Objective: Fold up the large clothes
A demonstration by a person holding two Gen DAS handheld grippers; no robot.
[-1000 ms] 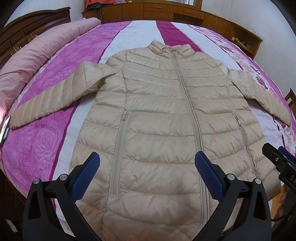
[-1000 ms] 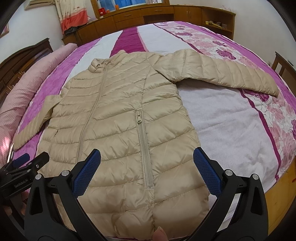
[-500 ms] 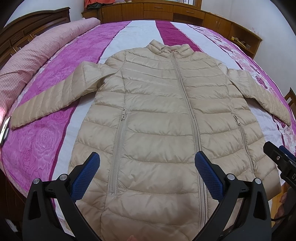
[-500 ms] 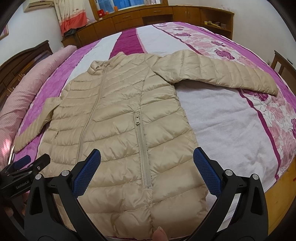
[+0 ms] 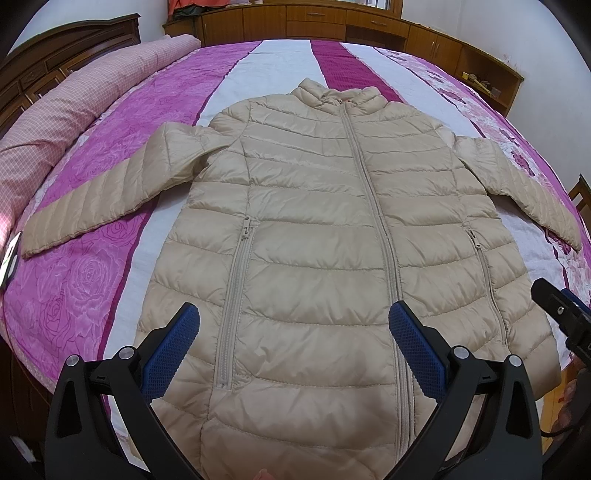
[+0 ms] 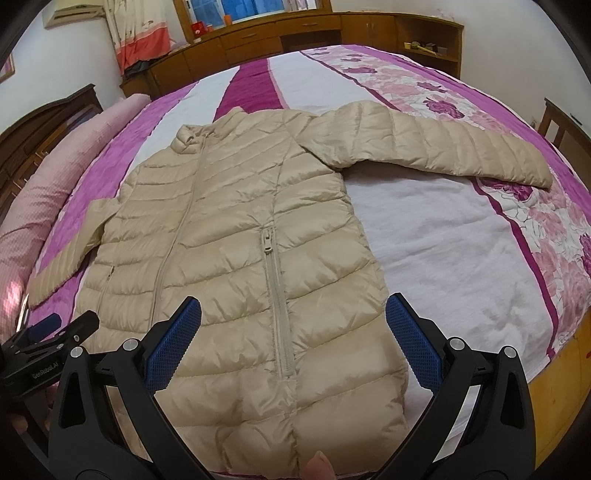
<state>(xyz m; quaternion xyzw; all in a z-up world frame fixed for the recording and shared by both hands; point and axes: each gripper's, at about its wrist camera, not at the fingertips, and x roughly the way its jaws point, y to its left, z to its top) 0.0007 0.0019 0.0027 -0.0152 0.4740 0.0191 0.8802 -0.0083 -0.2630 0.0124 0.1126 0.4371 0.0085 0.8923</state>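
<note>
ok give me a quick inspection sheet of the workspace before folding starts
surface: bed with a purple, white and floral cover.
job's things: beige puffer jacket lying flat, front up, zipped, both sleeves spread out.
clutter: rolled pink quilt along the bed's far side; a small dark object at the bed edge, too cut off to identify.
grippers: left gripper and right gripper both open, empty, above the jacket's hem.
cables: thin dark cable by the right gripper.
surroundings: wooden cabinets, curtain.

A beige quilted jacket point(image 5: 314, 236) on a bedspread point(image 5: 110, 147) striped magenta, white and rose-patterned pink; a pink checked bolster point(image 5: 74, 107); blue-padded black grippers.
</note>
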